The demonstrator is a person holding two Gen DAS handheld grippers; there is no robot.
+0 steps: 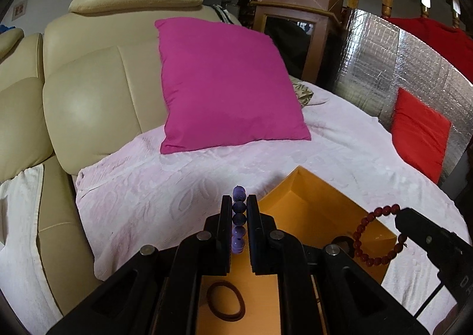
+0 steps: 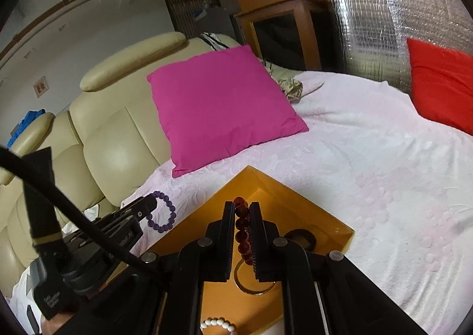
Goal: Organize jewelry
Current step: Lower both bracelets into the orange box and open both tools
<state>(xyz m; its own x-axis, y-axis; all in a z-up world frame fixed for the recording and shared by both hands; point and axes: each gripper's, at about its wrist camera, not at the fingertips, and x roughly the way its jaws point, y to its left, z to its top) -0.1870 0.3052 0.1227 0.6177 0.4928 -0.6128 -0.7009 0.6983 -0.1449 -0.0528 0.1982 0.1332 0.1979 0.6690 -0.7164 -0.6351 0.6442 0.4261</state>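
Note:
An orange tray (image 1: 313,196) (image 2: 295,202) lies on the pale pink bedcover. My left gripper (image 1: 239,202) is shut on a purple bead bracelet (image 1: 239,216), held above the tray's left part; the bracelet also shows in the right wrist view (image 2: 165,214). My right gripper (image 2: 241,208) is shut on a dark red bead bracelet (image 2: 242,231), held over the tray; it also shows in the left wrist view (image 1: 366,240). In the tray lie a brown hair tie (image 1: 226,299), a gold bangle (image 2: 254,287), a white bead bracelet (image 2: 217,323) and a dark ring-shaped piece (image 2: 300,239).
A magenta cushion (image 1: 227,84) leans on a beige leather sofa (image 1: 88,92) behind the tray. A red cushion (image 1: 419,134) stands against a silver foil panel (image 1: 399,69) on the right. The pink bedcover (image 2: 369,157) spreads around the tray.

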